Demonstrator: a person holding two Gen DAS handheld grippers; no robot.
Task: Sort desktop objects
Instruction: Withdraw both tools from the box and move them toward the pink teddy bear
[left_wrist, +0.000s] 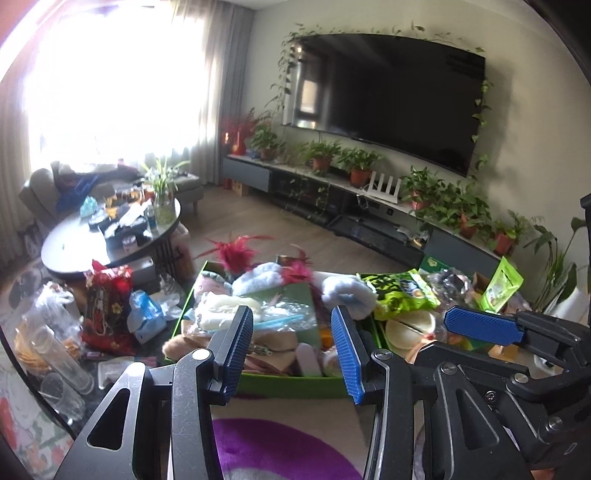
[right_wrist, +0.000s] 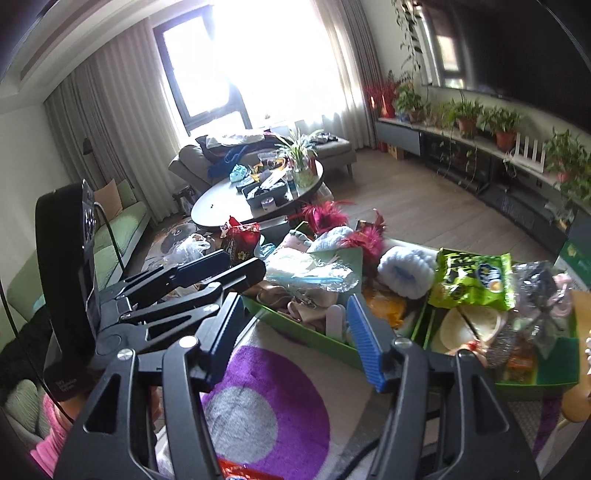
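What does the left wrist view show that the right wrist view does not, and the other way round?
Only the left wrist view shows the whole wall television and the clear plastic containers at lower left.

Only the right wrist view shows the green sofa, the dark window frame and a red packet at the bottom edge.

Both show the green box full of items, the green snack bag, the round table and the purple rug.

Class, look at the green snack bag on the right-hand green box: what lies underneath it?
Under the green snack bag a pale round dish shows inside the green box. The bag covers the dish's far part and whatever lies beyond.
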